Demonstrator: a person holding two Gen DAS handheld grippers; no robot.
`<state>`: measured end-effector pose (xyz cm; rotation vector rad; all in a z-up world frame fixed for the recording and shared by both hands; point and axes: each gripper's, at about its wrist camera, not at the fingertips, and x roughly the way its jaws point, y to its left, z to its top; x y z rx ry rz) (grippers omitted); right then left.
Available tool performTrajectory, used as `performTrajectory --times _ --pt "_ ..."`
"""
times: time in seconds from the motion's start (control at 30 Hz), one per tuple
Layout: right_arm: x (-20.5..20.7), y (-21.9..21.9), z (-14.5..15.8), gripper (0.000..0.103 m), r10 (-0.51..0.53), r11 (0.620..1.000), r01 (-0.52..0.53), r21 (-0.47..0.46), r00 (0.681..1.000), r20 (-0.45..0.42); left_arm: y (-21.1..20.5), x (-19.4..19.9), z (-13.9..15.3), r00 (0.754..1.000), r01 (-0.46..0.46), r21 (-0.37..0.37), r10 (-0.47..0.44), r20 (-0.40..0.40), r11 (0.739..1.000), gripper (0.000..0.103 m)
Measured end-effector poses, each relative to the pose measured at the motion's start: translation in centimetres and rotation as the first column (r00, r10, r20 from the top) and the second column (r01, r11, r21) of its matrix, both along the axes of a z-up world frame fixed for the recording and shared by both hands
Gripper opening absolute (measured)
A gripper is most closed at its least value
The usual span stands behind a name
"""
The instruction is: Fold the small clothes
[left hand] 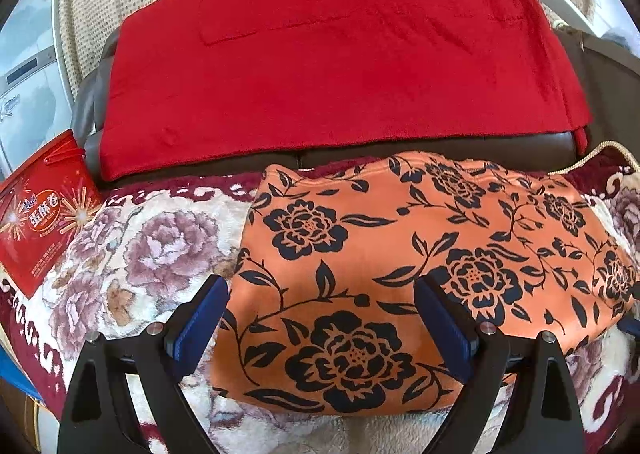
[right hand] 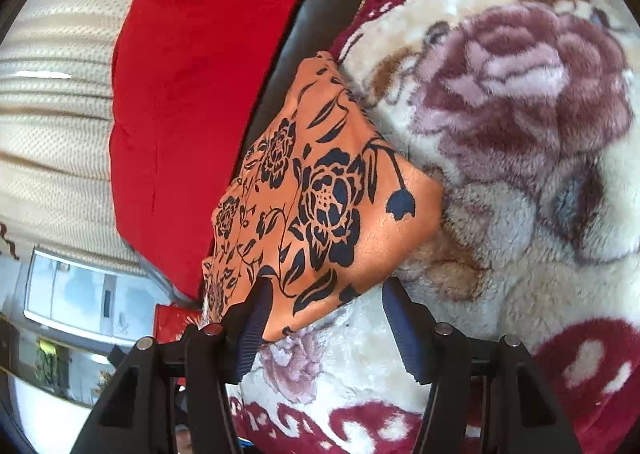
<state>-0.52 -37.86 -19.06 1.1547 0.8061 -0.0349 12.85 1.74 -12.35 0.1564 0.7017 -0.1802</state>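
Observation:
An orange garment with a black flower print point(left hand: 400, 262) lies folded flat on a plush flowered blanket point(left hand: 132, 254). My left gripper point(left hand: 322, 286) is open and hovers over the garment's near left part, with its blue pads wide apart. In the right wrist view the same garment point(right hand: 320, 194) lies on the blanket point(right hand: 520, 134). My right gripper point(right hand: 324, 290) is open at the garment's near corner, its left pad point(right hand: 256, 314) over the cloth edge and its right pad point(right hand: 400, 318) over the blanket.
A red cloth point(left hand: 320, 66) drapes over a dark leather sofa back point(left hand: 88, 114) behind the blanket. A red snack bag point(left hand: 44, 210) stands at the left. A beige knit cover point(right hand: 52, 134) lies beyond the red cloth point(right hand: 192, 74).

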Motion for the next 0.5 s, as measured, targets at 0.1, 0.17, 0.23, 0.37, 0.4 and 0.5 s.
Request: performTrajectory --times 0.1,0.17,0.23,0.37,0.4,0.5 --pt "0.4 0.0 0.0 0.061 -0.036 0.999 0.036 -0.002 0.999 0.004 0.3 0.0 0.5 1.0 0.0 -0.009 0.0 0.01 1.0 0.094" --pt "0.6 -0.2 -0.2 0.061 -0.057 0.998 0.056 0.007 0.998 0.008 0.5 0.0 0.7 1.0 0.004 -0.016 -0.003 0.012 1.0 0.094" --pt "1.1 -0.3 -0.4 0.061 -0.08 0.997 0.08 0.008 0.997 0.017 0.6 0.1 0.7 1.0 0.001 -0.017 -0.001 0.013 1.0 0.094" --pt "2.4 -0.3 -0.4 0.061 -0.104 0.994 0.105 -0.022 0.994 0.033 0.9 0.3 0.6 1.0 -0.001 -0.018 0.001 0.006 1.0 0.094" --pt "2.8 -0.3 -0.5 0.061 -0.115 0.993 0.115 -0.021 0.993 0.035 1.0 0.3 0.5 1.0 -0.001 -0.017 0.002 0.003 1.0 0.094" --pt "4.0 -0.5 -0.5 0.061 -0.137 0.989 0.139 -0.042 0.989 0.051 1.1 0.5 0.3 1.0 -0.002 -0.012 0.002 -0.006 1.0 0.094"
